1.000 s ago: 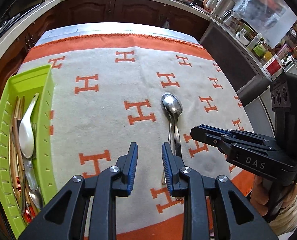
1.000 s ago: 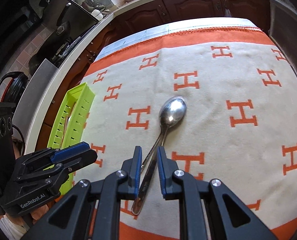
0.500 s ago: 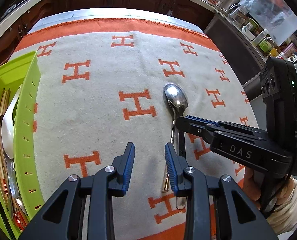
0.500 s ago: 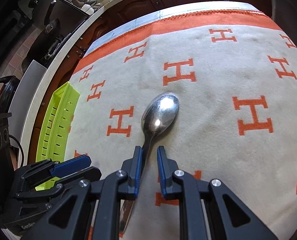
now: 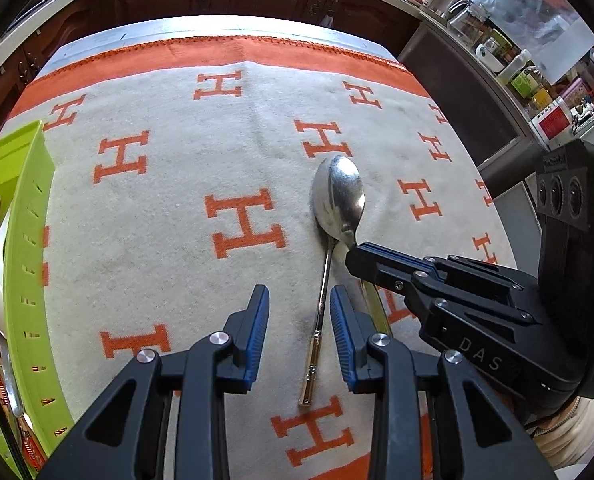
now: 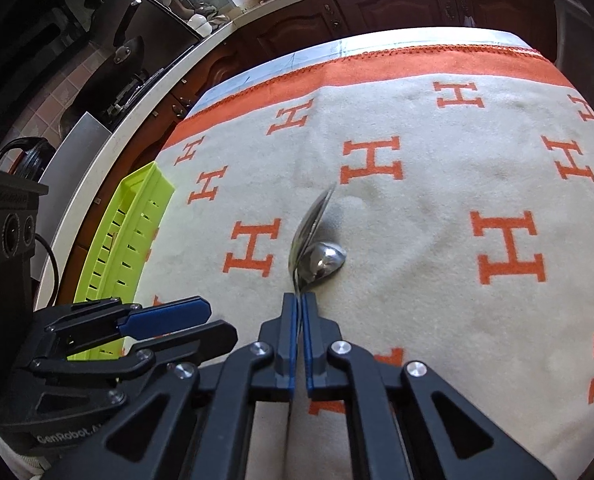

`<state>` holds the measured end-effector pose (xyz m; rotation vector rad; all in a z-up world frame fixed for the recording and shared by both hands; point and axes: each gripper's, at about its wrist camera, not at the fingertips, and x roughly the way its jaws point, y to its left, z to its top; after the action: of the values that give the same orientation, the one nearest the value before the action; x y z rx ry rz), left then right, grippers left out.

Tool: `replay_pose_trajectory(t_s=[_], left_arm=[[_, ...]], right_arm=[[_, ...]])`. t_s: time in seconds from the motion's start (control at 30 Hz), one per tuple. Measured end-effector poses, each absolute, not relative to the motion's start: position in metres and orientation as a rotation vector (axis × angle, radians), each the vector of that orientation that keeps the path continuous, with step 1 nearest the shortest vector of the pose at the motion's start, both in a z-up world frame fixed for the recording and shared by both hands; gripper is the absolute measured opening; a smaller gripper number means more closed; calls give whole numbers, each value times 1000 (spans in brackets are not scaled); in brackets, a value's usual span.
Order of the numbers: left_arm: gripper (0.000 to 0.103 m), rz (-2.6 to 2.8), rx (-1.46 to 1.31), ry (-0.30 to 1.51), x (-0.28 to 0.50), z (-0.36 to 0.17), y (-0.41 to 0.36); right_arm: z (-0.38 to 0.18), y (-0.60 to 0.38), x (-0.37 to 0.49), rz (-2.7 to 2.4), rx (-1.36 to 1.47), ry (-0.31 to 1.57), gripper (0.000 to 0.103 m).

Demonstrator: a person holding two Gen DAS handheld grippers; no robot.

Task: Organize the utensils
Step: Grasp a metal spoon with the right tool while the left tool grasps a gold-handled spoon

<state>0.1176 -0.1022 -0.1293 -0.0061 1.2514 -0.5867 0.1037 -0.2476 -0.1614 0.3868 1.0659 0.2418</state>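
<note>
Two steel spoons lie stacked on the H-patterned blanket. My right gripper (image 6: pixel 299 312) is shut on the upper spoon (image 6: pixel 311 216) at its neck, its bowl tilted on edge and lifted off the lower spoon (image 6: pixel 323 262). In the left wrist view the right gripper (image 5: pixel 355 256) pinches just behind the upper spoon's bowl (image 5: pixel 339 196). The lower spoon's handle (image 5: pixel 317 336) lies between the open jaws of my left gripper (image 5: pixel 299 332), which is empty. The green utensil tray (image 5: pixel 25 240) at the left holds several utensils.
The blanket (image 5: pixel 177 200) covers the table, with wooden cabinets beyond its far edge. A cluttered counter with a kettle and jars (image 5: pixel 517 52) runs along the right. The tray also shows in the right wrist view (image 6: pixel 125 240).
My right gripper closed on the upper spoon's neck and tilted its bowl up on edge. My left gripper moved forward so the lower spoon's handle lies between its open jaws.
</note>
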Motion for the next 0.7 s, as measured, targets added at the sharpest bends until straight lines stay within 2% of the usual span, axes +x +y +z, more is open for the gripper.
replay_pose_trajectory(t_s=[0.47, 0.6, 0.7], left_arm=[[29, -642, 75, 1238, 122, -141, -152], [23, -615, 166, 1193, 120, -145, -166], [22, -596, 226, 1158, 118, -145, -175]], right_arm=[[-159, -314, 68, 105, 515, 988, 2], [-163, -321, 61, 93, 535, 990, 2], [-167, -324, 58, 87, 546, 993, 2]])
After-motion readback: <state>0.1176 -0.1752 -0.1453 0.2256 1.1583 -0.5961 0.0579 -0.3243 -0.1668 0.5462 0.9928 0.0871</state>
